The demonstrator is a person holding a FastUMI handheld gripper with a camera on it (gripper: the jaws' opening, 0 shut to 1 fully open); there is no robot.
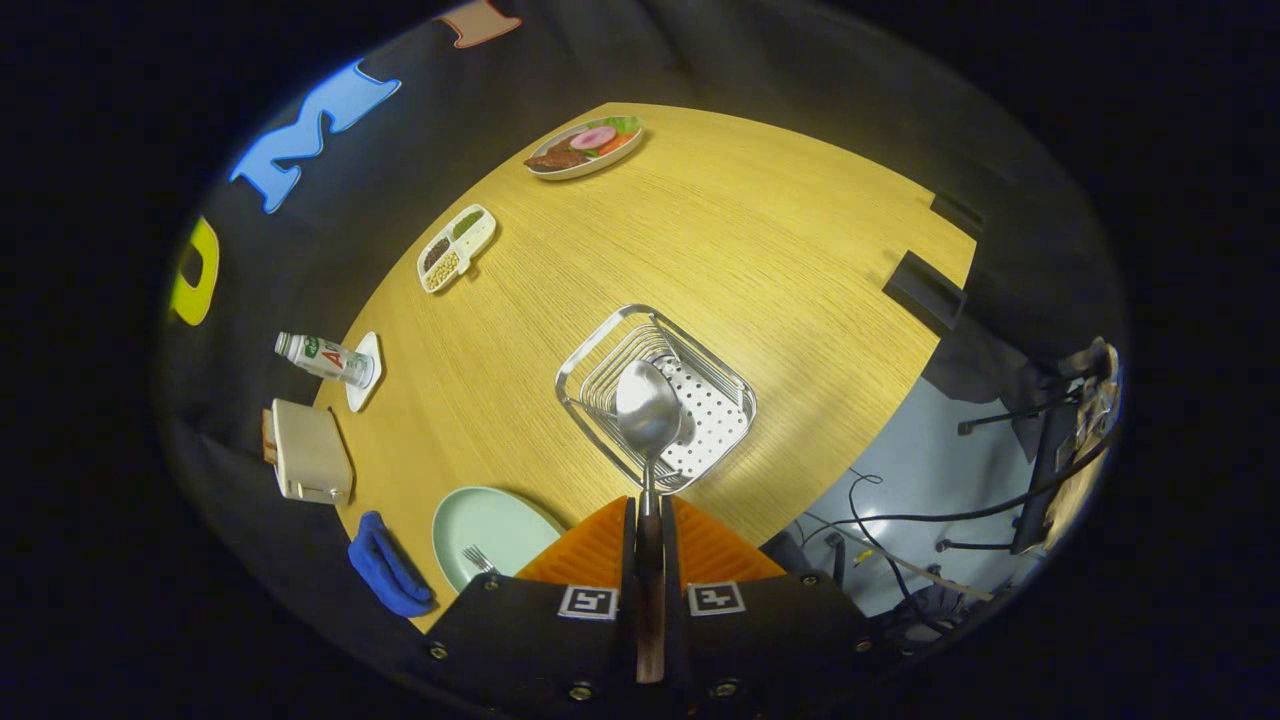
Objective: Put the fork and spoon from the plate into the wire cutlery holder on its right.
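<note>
Most of the fork (pixel 479 557) is hidden behind the gripper (pixel 648 520) body, just the tines poking out on the pale green plate (pixel 490 525) at the near edge of the wooden table (pixel 740 240). The gripper's fingers are clamped narrow on the spoon (pixel 648 415) handle, which looks dark and wooden. The shiny bowl of the spoon hangs over the wire cutlery holder (pixel 655 395), which sits near the table's right edge beside the plate.
</note>
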